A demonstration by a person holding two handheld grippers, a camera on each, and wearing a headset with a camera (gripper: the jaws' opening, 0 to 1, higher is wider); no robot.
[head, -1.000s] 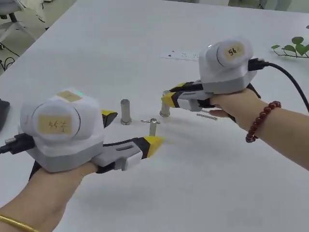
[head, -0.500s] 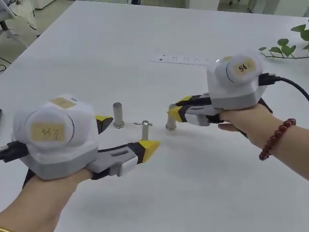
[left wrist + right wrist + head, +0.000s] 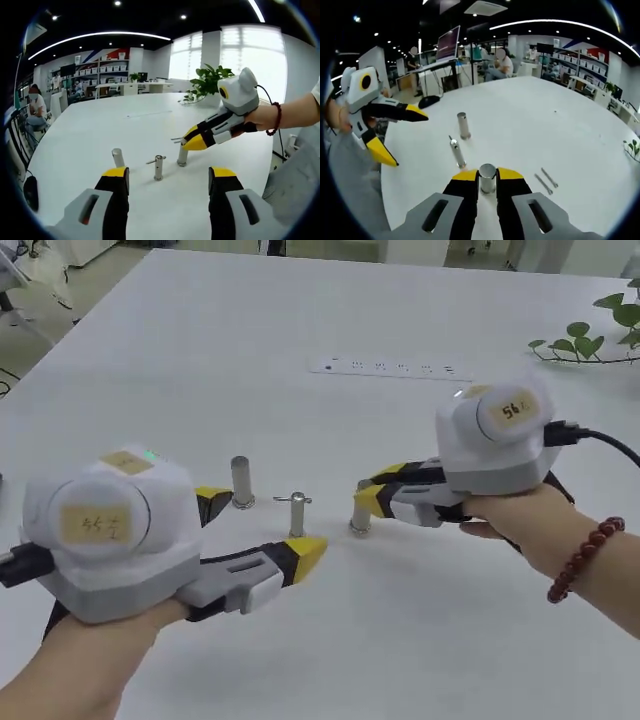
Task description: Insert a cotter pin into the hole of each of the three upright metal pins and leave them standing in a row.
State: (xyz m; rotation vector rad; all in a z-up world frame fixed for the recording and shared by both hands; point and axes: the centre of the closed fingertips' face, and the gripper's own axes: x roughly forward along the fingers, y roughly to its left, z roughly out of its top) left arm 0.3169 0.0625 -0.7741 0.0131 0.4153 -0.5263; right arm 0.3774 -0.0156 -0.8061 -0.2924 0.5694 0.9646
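Observation:
Three upright metal pins stand in a rough row. The left pin [image 3: 241, 483] is bare on top. A cotter pin crosses the top of the middle pin [image 3: 297, 515]. My right gripper [image 3: 368, 492] is shut on the right pin [image 3: 358, 523], which shows between its yellow tips [image 3: 487, 177]. Nearer to me, my left gripper [image 3: 258, 526] is open and holds nothing. In the left gripper view the three pins [image 3: 159, 167] stand just beyond its spread tips. Two loose cotter pins [image 3: 545, 181] lie on the table to the right of the held pin.
The white table [image 3: 420, 630] stretches well beyond the work. A white power strip [image 3: 385, 367] lies at the back, and a green plant [image 3: 590, 335] sits at the far right edge. People sit at desks in the background [image 3: 500, 62].
The right gripper has carried the right pin to the right and nearer, away from the middle pin and more into line. The left gripper stays open. The head camera has shifted.

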